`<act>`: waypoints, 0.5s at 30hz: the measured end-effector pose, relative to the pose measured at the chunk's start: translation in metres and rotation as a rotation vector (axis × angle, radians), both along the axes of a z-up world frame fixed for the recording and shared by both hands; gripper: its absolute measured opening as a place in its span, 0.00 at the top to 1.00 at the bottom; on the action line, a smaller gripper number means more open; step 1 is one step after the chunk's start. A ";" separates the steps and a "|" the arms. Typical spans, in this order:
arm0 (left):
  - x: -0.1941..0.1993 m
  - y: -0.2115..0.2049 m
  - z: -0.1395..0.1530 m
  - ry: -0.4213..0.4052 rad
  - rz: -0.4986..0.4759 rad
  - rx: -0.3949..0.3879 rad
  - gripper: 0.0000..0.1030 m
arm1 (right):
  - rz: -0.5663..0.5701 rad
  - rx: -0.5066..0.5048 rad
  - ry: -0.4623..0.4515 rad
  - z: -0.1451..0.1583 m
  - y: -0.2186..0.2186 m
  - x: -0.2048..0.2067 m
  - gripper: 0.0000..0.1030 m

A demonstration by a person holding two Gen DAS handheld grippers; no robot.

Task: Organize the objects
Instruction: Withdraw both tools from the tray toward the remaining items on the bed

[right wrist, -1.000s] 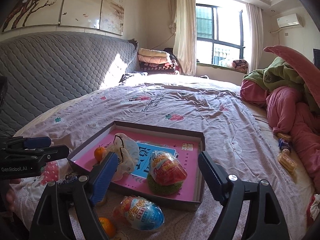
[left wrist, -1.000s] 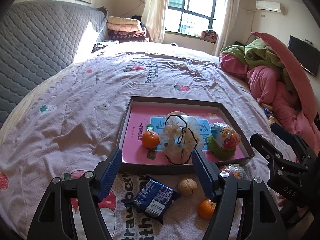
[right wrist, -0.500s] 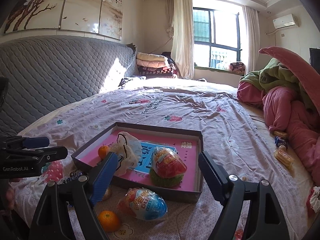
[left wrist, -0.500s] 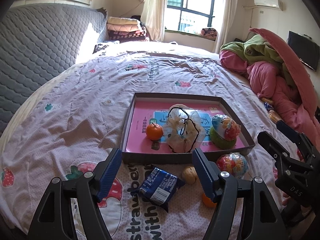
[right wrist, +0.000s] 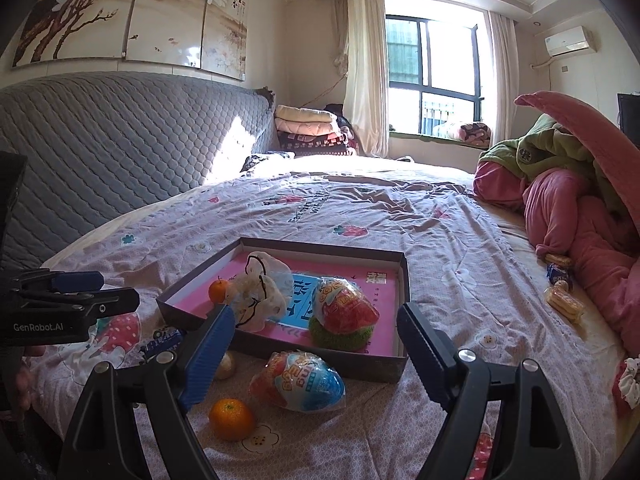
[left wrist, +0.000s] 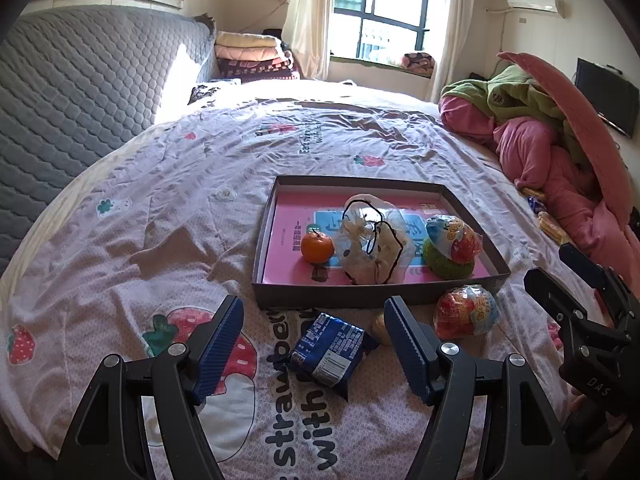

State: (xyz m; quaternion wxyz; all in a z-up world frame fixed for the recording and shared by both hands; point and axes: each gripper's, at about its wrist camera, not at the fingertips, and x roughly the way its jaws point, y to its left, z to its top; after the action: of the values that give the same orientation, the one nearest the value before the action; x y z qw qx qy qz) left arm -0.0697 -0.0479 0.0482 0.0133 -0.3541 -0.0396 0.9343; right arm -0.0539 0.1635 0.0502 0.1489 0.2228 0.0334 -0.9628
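1. Cardboard tray (left wrist: 376,294), shallow and rectangular with a pink floor, sits mid-frame on the bedspread (left wrist: 140,248).
2. Left gripper (left wrist: 314,344) and right gripper (right wrist: 316,346): ribbed jaws apart, empty.
3. Crinkly blue packet (left wrist: 330,350) lies bottom centre beside a glossy foil egg (left wrist: 466,312) and, perhaps, a walnut (left wrist: 379,324).

This was a home bedroom. A wide bed (right wrist: 400,216) under a strawberry-print sheet filled it, backed by a grey quilted headboard (right wrist: 120,140). Folded blankets (right wrist: 308,128) were stacked by a curtained window (right wrist: 432,60), an air conditioner (right wrist: 568,40) hung on the wall, and pink and green bedding (right wrist: 568,184) lay heaped at the bedside.
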 end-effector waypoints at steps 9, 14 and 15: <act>0.011 -0.001 -0.004 -0.005 -0.005 -0.019 0.28 | -0.012 0.000 -0.003 -0.001 -0.002 0.010 0.19; 0.015 0.002 -0.007 -0.010 -0.015 -0.030 0.28 | -0.009 0.004 -0.011 -0.003 -0.004 0.017 0.19; 0.016 0.002 -0.008 -0.017 -0.016 -0.029 0.28 | -0.009 0.006 -0.013 -0.004 -0.004 0.018 0.19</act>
State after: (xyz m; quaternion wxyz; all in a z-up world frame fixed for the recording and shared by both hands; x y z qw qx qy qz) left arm -0.0540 -0.0459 0.0398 0.0151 -0.3623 -0.0234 0.9317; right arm -0.0356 0.1592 0.0463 0.1442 0.2297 0.0345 -0.9619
